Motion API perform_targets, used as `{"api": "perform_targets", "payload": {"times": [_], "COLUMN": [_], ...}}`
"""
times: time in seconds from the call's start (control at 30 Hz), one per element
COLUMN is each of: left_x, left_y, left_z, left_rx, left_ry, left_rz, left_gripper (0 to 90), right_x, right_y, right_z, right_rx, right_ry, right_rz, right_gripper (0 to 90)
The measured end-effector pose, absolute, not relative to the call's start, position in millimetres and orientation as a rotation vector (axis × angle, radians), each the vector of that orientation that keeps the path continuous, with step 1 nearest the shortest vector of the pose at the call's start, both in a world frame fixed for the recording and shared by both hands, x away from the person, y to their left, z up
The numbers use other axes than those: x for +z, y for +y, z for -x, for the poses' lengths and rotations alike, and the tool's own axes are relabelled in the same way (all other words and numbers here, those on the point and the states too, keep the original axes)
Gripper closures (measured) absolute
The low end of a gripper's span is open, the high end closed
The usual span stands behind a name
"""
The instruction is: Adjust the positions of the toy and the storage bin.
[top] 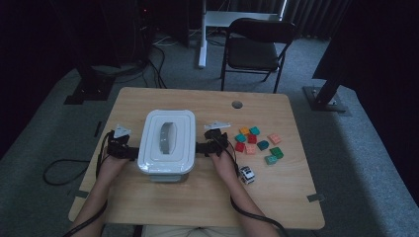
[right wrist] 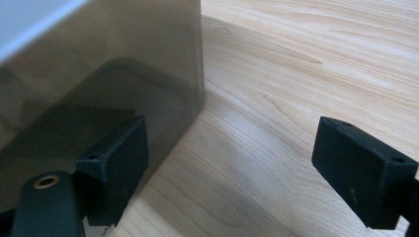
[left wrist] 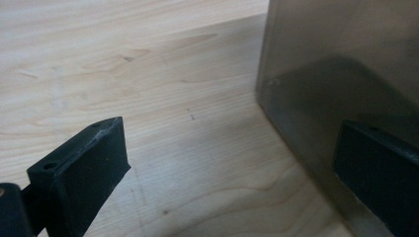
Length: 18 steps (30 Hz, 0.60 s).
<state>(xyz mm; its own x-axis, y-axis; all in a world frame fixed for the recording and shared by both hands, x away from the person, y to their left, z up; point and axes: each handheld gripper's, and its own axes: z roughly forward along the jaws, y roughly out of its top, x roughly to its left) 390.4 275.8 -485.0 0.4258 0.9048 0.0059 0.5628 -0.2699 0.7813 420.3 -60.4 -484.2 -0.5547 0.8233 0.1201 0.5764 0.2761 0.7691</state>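
While you have one claw on each side of the white lidded plastic storage box [top: 167, 143], treat this as a two-sided squeeze-and-carry rather than a pinch. Your left claw [top: 129, 150] sits at the box's left wall and your right claw [top: 203, 147] at its right wall, and both stand open, holding nothing: in the left gripper view the smoky translucent wall [left wrist: 341, 84] lies against the right-hand jaw while the other jaw is out over bare wood, and in the right gripper view the wall [right wrist: 99, 84] sits beside the left-hand jaw, whether touching or just apart is hard to say. Judging from that, you should press in evenly from both sides at the same height, low on the walls, so the box does not twist or tip; keep the two hands level and move them together. The box stands upright, lid on, left of the middle of the light wooden table [top: 207, 197], closer to the near edge than the far one. Its long axis runs from the near edge toward the far edge, with the recessed handle in the lid aligned the same way. Mind the small white toy car [top: 247, 175] and the scattered coloured building bricks [top: 258, 141] just beside your right hand if you slide toward the right edge.
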Motion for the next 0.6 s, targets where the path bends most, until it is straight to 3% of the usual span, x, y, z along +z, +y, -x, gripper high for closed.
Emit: {"api": "perform_targets", "payload": {"times": [0.6], "left_x": [-478], "left_y": [230], "left_z": [-372], "left_rx": [0.573], "left_ry": [1.14], "left_rz": [-2.047], "left_gripper": [1.4], "right_x": [-475], "right_y": [-105], "right_z": [-399], "right_rx": [1.132], "right_ry": [2.324], "right_rz": [-1.28], "right_gripper": [14.8]}}
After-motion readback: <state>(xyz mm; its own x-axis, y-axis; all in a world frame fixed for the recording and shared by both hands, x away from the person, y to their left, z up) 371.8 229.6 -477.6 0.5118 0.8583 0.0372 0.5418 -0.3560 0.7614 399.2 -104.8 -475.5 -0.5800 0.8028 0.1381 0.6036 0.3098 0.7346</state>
